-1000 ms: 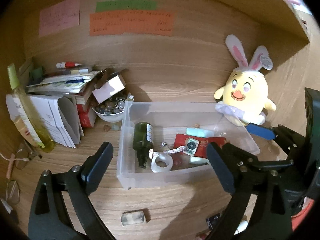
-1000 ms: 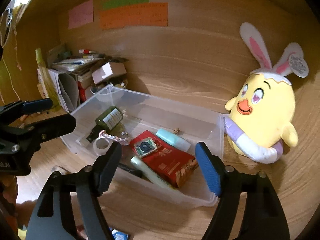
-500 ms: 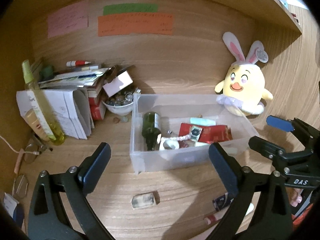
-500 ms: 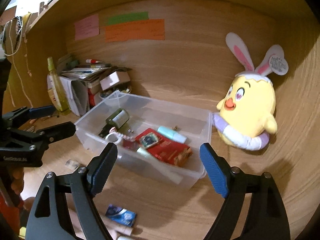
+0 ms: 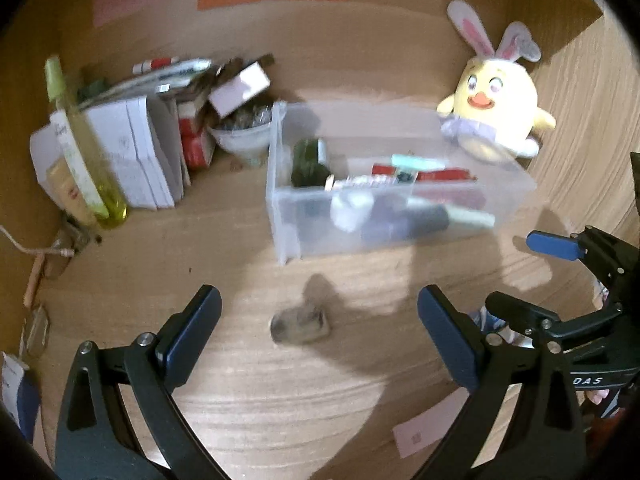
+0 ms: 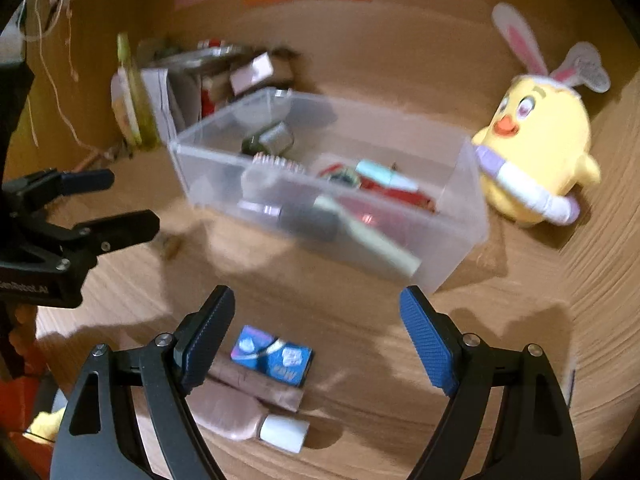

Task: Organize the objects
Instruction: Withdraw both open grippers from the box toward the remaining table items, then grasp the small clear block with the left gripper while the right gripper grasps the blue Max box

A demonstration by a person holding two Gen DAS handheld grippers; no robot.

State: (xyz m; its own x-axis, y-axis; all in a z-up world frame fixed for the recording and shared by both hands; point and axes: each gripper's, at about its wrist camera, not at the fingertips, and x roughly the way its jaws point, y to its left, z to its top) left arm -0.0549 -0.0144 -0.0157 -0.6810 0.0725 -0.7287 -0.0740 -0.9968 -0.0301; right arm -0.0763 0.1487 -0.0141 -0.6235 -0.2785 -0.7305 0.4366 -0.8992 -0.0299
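Observation:
A clear plastic bin (image 5: 280,216) (image 6: 460,216) stands on the wooden desk and holds a green bottle (image 5: 306,158), a red packet (image 6: 394,192), tape and tubes. My left gripper (image 5: 318,320) is open and empty, just above a small grey eraser-like block (image 5: 300,326) in front of the bin. My right gripper (image 6: 316,324) is open and empty, above a blue packet (image 6: 272,354) and a beige tube with a white cap (image 6: 248,420). Both views are blurred by motion.
A yellow bunny-eared chick plush (image 5: 494,98) (image 6: 536,148) sits right of the bin. Left of it stand papers and boxes (image 5: 136,152), a white bowl (image 5: 240,140) and a yellow-green bottle (image 5: 82,160). A pink note (image 5: 424,434) lies in front.
Both grippers have pulled back from the bin and tilted down toward the desk in front of it. The grey block and the blue packet now lie between the open fingers.

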